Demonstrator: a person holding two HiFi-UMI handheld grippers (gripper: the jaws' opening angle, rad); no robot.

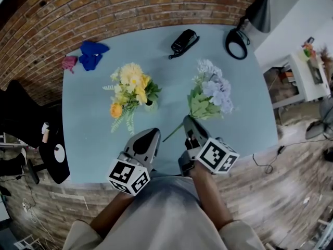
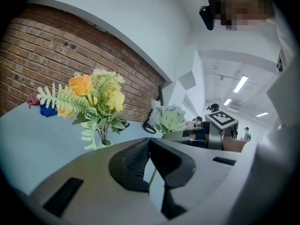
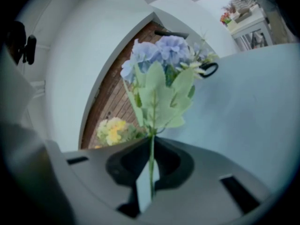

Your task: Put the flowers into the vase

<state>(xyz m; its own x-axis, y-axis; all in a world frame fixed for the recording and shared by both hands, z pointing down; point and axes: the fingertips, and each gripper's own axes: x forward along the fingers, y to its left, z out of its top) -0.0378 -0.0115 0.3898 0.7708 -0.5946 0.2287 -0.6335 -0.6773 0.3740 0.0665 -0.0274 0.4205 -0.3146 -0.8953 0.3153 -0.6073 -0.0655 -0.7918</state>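
Pinching the thin green stem (image 3: pixel 151 156) of the blue flowers (image 1: pixel 212 91), the right gripper (image 1: pixel 186 122) has its two dark jaws shut tight on it. It is nearer to the person than the vase (image 1: pixel 150 106) and a bit to the vase's right. The blue flowers have soft, puffy, pale heads and flat, pointy green leaves. They sit to the right of the vase, apart from it. The left gripper (image 1: pixel 152 134) is just on the near side of the vase, with its curved, ridged jaws pressed together and nothing between them. Both grippers have smooth grey bodies. The vase is small and pale with a round mouth, and it stands on a smooth, light blue table (image 1: pixel 88 139). Yellow flowers (image 1: pixel 130 87) with frilly heads and feathery, ferny leaves already fill the vase. Beyond the vase to the left lie a crumpled blue cloth (image 1: pixel 92 53) and a small pink thing (image 1: pixel 69 62). Beyond the vase to the right lie a shiny black thing (image 1: pixel 183 41) and a black ring (image 1: pixel 237 44). Behind all that is a rough brick wall (image 1: pixel 130 9).
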